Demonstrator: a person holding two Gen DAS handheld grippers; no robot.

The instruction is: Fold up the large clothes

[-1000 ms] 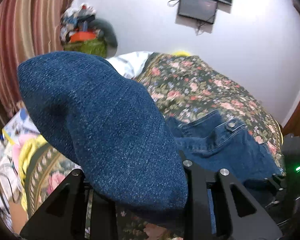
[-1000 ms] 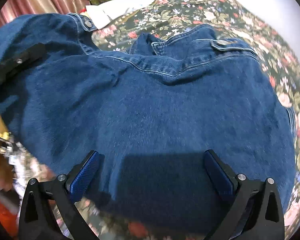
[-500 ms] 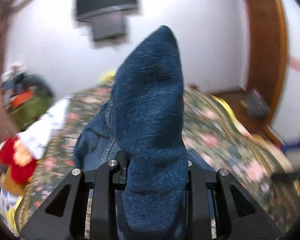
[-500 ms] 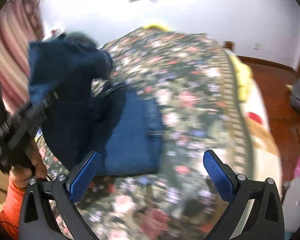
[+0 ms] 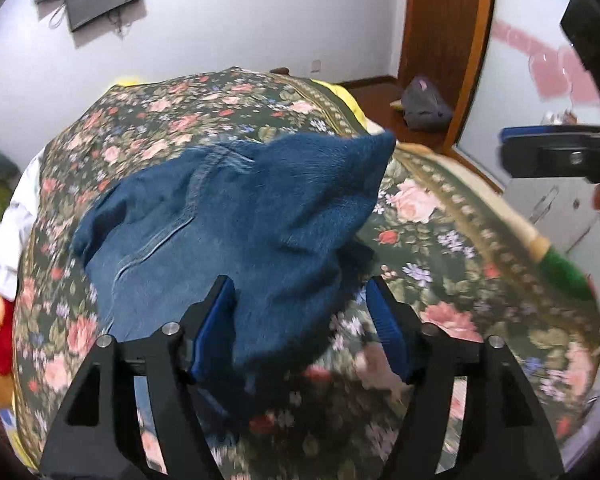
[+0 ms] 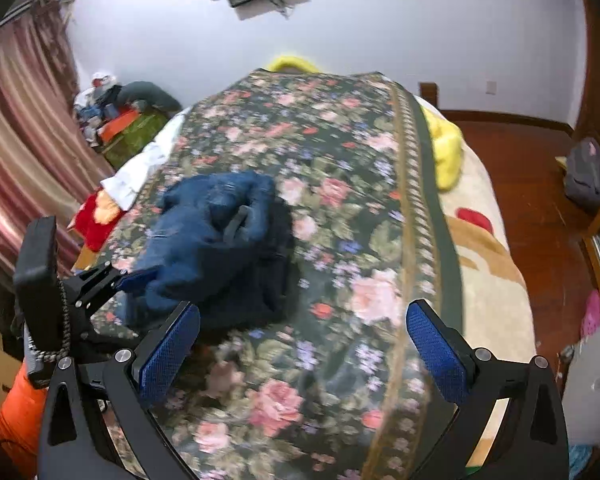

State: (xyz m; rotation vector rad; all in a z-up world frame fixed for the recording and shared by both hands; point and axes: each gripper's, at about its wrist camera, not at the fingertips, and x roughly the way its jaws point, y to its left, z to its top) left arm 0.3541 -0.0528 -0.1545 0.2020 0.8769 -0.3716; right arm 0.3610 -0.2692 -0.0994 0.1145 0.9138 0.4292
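Bed (image 5: 440, 240), one, under a floral cover. Denim garment (image 5: 220, 216), one, bunched on the bed's left half. Left gripper (image 5: 300, 320): fingers wide, denim lying loose between them. Right gripper (image 6: 302, 356): fingers wide, holding nothing, above bare cover. Right view alone shows one striped curtain (image 6: 24, 152); left view alone, one green-handled broom (image 5: 560, 268).

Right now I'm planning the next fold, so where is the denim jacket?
The denim jacket lies bunched on the floral bedspread, toward its left side in the right wrist view, with the left gripper open around its near edge.
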